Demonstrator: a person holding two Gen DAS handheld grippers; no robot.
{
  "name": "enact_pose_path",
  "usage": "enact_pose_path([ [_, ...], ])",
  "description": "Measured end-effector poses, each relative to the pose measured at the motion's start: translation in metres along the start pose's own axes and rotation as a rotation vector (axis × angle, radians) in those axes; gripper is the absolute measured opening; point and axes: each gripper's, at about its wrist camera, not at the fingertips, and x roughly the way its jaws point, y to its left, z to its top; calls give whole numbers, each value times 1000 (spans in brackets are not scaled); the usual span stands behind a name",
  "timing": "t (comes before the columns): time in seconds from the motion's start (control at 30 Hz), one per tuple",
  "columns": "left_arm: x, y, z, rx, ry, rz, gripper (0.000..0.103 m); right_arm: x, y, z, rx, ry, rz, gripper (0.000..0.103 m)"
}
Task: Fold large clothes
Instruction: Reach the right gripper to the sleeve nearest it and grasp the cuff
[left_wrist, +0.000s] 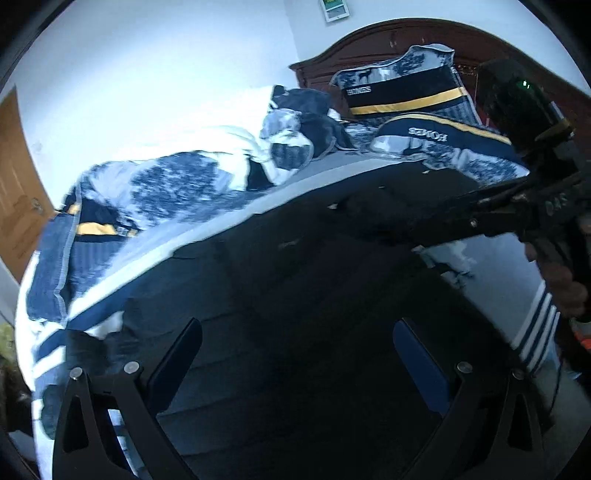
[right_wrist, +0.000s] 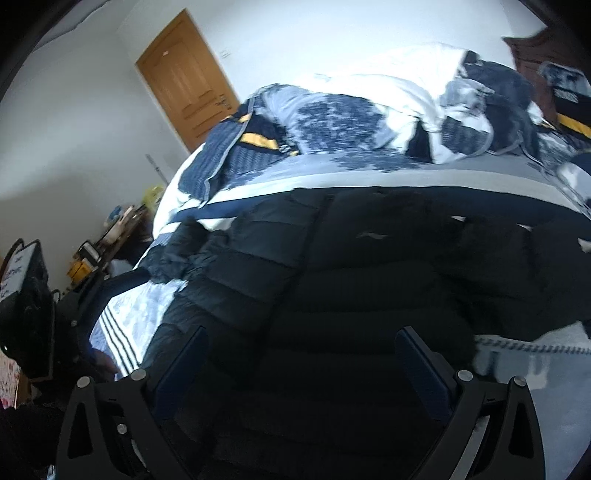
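A large black quilted puffer jacket (left_wrist: 295, 266) lies spread on the bed; it also fills the right wrist view (right_wrist: 369, 280). My left gripper (left_wrist: 295, 354) is open, its fingers wide apart just above the jacket, holding nothing. My right gripper (right_wrist: 303, 362) is open the same way above the jacket's lower part. The right gripper also shows in the left wrist view (left_wrist: 517, 210) at the right, reaching over the jacket. The left gripper shows at the left edge of the right wrist view (right_wrist: 33, 314).
The bed (right_wrist: 369, 173) carries a rumpled blue and white duvet (left_wrist: 166, 184) behind the jacket and two pillows (left_wrist: 406, 96) against a dark wooden headboard (left_wrist: 369, 44). A wooden door (right_wrist: 188, 77) stands beyond. A cluttered low table (right_wrist: 103, 243) is left of the bed.
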Motion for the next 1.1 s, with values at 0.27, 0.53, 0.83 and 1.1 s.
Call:
enact_pose_path([
  [0.27, 41, -26, 39, -97, 52, -148, 103, -35, -75, 7, 147, -34, -64, 99],
  [0.53, 78, -74, 80, -104, 46, -223, 103, -85, -193, 26, 342, -46, -186, 99],
  [0.83, 142, -118, 94, -169, 111, -308, 103, -105, -378, 17, 693, -13, -399, 98],
  [1.1, 150, -117, 77, -207, 124, -234, 103, -54, -454, -8, 897, -33, -390, 53],
])
